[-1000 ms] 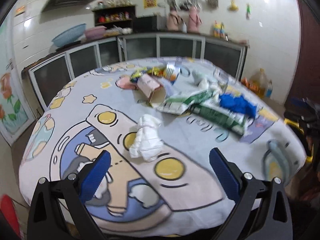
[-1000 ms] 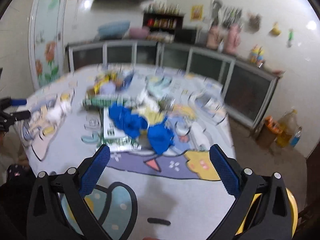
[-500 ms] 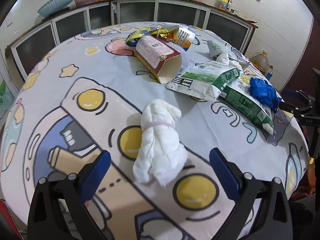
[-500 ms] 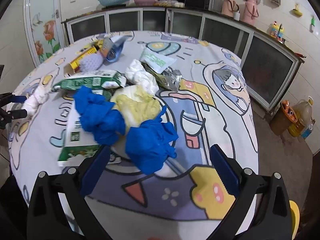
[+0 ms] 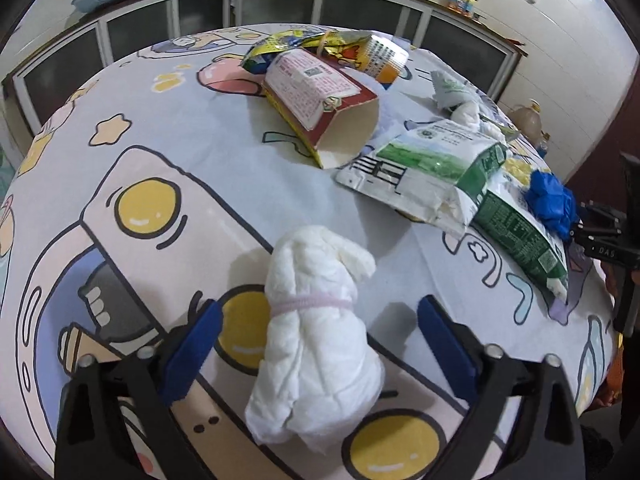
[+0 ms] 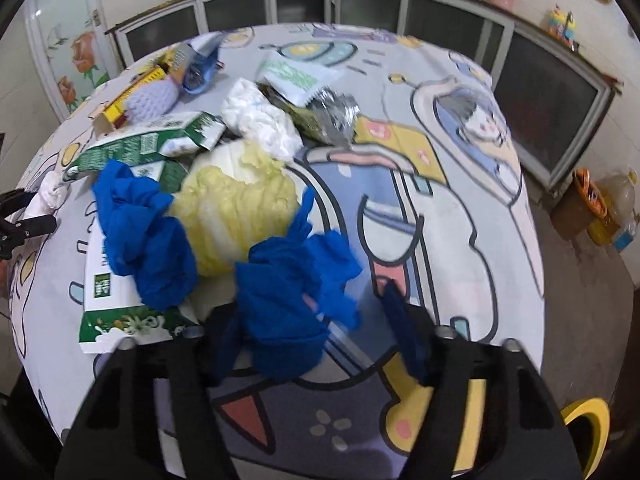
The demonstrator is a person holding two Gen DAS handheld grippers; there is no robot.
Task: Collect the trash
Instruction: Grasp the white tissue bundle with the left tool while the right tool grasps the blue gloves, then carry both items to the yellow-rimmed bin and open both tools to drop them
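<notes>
A white rolled diaper bundle tied with a pink band lies on the cartoon tablecloth, between the open fingers of my left gripper. A crumpled blue glove lies between the open fingers of my right gripper. A second blue glove, a yellow cabbage leaf, green and white packets, white tissue and a foil wrapper lie beyond. An open red carton and snack bags lie further off in the left wrist view.
The round table's edge drops off to the right, with an oil bottle and a box on the floor. Cabinets line the back wall. A yellow object sits low at right.
Both grippers have moved forward and down toward the table. The diaper bundle now sits between the left fingers and the blue glove between the right fingers.
</notes>
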